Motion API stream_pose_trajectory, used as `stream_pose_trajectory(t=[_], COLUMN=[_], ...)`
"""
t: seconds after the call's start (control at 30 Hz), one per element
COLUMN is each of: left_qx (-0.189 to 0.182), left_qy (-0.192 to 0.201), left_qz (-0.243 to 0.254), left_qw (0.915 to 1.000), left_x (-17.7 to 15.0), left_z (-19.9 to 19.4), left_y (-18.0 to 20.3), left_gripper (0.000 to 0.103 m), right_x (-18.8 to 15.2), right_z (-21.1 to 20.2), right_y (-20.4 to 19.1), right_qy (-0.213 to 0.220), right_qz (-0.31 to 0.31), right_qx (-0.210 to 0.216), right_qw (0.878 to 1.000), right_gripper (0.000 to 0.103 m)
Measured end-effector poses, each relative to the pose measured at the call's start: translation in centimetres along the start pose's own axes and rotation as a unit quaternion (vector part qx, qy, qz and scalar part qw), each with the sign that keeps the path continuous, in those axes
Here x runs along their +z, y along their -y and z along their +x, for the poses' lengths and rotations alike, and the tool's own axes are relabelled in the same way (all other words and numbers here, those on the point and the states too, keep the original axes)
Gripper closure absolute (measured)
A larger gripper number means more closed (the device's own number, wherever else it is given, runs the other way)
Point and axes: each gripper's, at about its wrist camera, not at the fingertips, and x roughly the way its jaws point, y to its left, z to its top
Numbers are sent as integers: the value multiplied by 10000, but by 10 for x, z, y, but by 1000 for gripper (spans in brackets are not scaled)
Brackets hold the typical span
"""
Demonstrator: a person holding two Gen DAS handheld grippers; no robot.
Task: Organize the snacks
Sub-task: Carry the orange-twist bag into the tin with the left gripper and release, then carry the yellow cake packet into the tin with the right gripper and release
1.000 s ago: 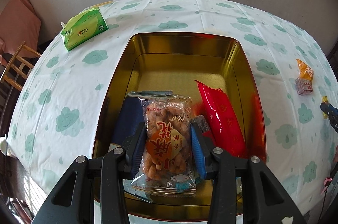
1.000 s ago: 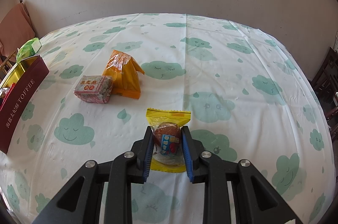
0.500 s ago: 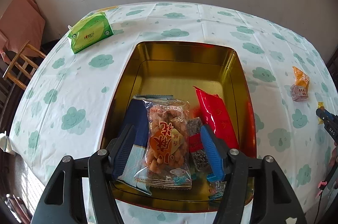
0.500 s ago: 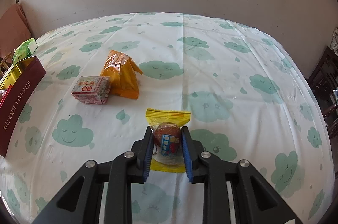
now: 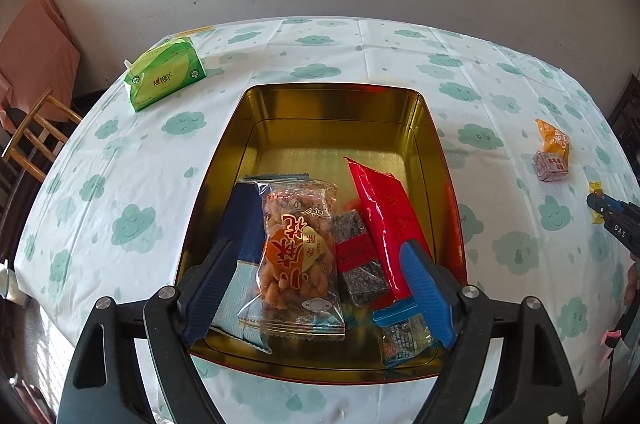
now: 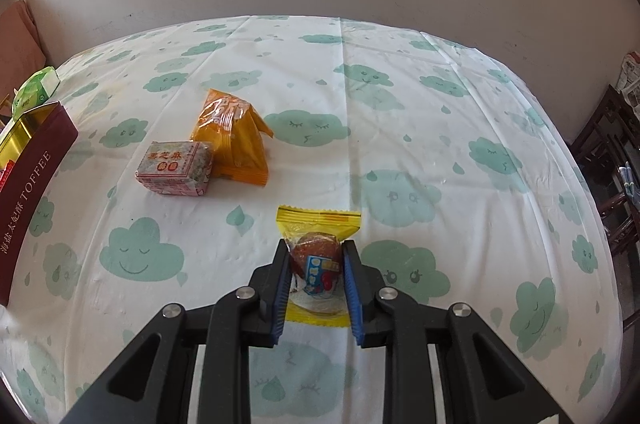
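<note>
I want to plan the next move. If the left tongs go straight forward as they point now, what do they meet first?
Probably the clear bag of fried snacks, lying between the open left tongs inside the gold tin. Depth is hard to judge here.

Snack packets [image 5: 298,248] in tin [image 5: 430,128]; tissue pack [image 5: 166,74] behind-left; two snacks [image 5: 552,154] right.
</note>
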Motion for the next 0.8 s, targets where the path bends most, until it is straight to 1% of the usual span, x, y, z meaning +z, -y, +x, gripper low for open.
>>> stream_pose_trajectory(t=[0.03, 0.1, 0.17, 0.27, 0.37, 0.6, 0.8], left_qx=[-12, -26, -39, -27, 55, 245, 382], left_qy=[39, 99, 179, 310, 403, 446, 412], left_qz=[-22, -72, -123, -204, -307, -832, -1068], left_qw=[10000, 9999, 9998, 9993, 9987, 9952, 9927], left_x=[0, -1, -2, -3, -3, -8, -15], left_z=[-2, -5, -10, -17, -23, -29, -31], left_y=[-2, -6, -10, -20, -31, -68, -88], left_gripper=[20, 15, 14, 10, 9, 6, 6], right_x=[1, 3, 6, 14, 22, 35, 38], right_z=[-2, -7, -13, -26, -40, -66, -74], right_y=[-3, -12, -25, -49, -77, -153, -211], right_qy=[5, 29, 59, 173, 294, 433, 419], right_qz=[-8, -44, -152, -300, -444, -936, -1301], right_qx=[25, 129, 248, 502, 857, 1656, 2116], right_qw=[10000, 9999, 9996, 9981, 9949, 9808, 9677], right_gripper=[78, 78, 78, 78, 78, 78, 78])
